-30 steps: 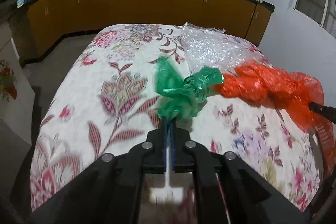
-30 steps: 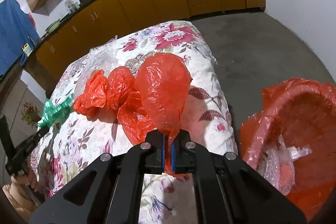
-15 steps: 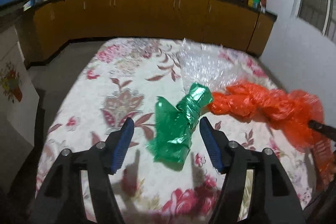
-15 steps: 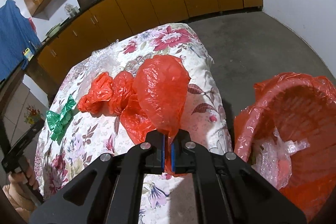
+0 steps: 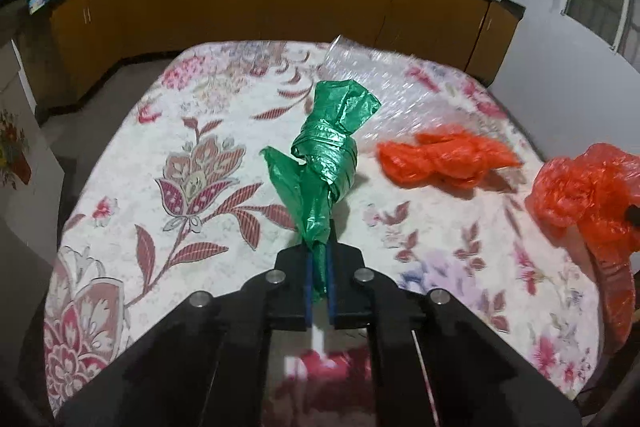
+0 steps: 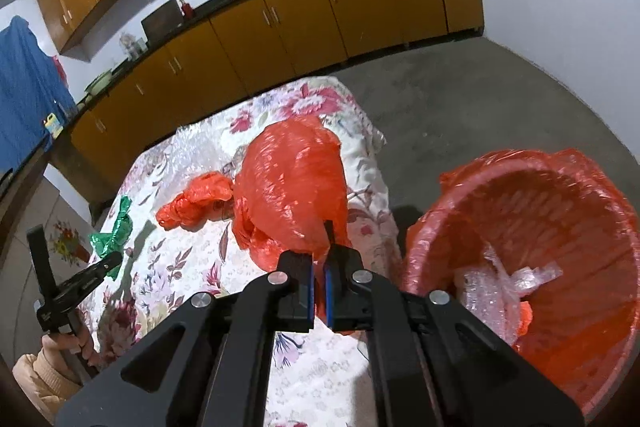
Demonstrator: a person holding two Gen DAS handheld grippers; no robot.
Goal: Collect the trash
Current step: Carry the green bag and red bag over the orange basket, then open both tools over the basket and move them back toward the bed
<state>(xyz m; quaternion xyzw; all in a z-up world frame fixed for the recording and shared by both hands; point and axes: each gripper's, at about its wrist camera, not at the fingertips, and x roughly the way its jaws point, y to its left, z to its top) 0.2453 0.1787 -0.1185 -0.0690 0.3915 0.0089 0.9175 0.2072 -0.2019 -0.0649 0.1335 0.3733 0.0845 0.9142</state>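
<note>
Left gripper clamps a green bag; right gripper clamps a red bag. Beside the worktop, a red-lined bin holds clear plastic.

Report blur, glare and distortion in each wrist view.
Left wrist view: fisheye bends the counter line; orange bags smeared by motion blur, green bag sharp, clear plastic glints. Right wrist view: sharper overall, glare on the held orange bag, dark vignetted corners.
</note>
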